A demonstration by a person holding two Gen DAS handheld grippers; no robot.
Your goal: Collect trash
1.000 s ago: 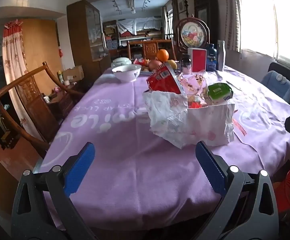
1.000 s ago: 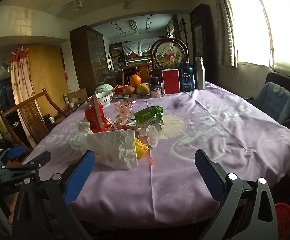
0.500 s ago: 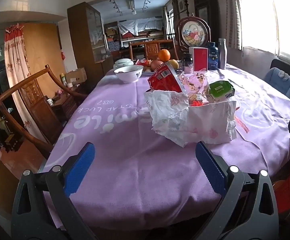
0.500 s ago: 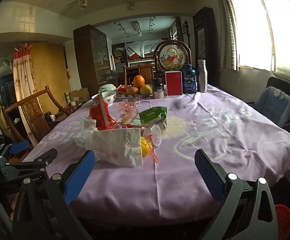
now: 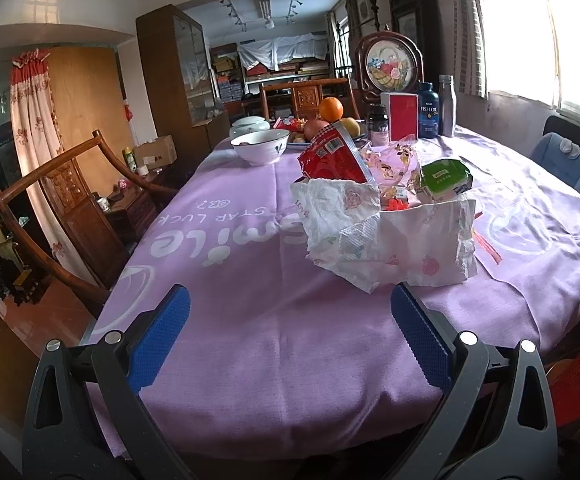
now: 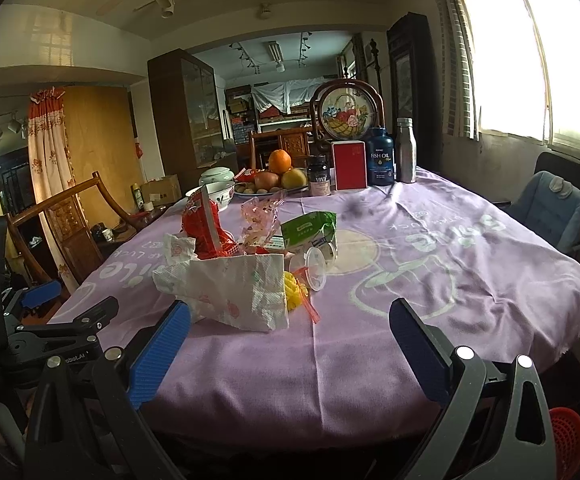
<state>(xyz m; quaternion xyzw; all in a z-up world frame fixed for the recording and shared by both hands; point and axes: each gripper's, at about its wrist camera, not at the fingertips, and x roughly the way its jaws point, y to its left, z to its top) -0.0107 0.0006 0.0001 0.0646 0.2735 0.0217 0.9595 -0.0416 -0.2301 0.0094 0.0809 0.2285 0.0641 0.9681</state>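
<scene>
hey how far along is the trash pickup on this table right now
Nothing looks collected yet. The pile of crumpled tissue, the red snack bag, the green packet and the clear plastic cup all sit on the purple tablecloth. Nothing is in hand: the left gripper and the right gripper are open and empty, short of the pile. The whole pickup is left.

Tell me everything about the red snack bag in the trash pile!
The red snack bag looks like shiny crinkled foil or plastic, red with a white barcode patch near its top and a pale torn-open edge. It stands tilted, almost upright, at the back left of the trash heap on the purple tablecloth. A crumpled white paper wrapper leans against its base, and a clear printed plastic bag sits beside it. Neither gripper touches it.
</scene>
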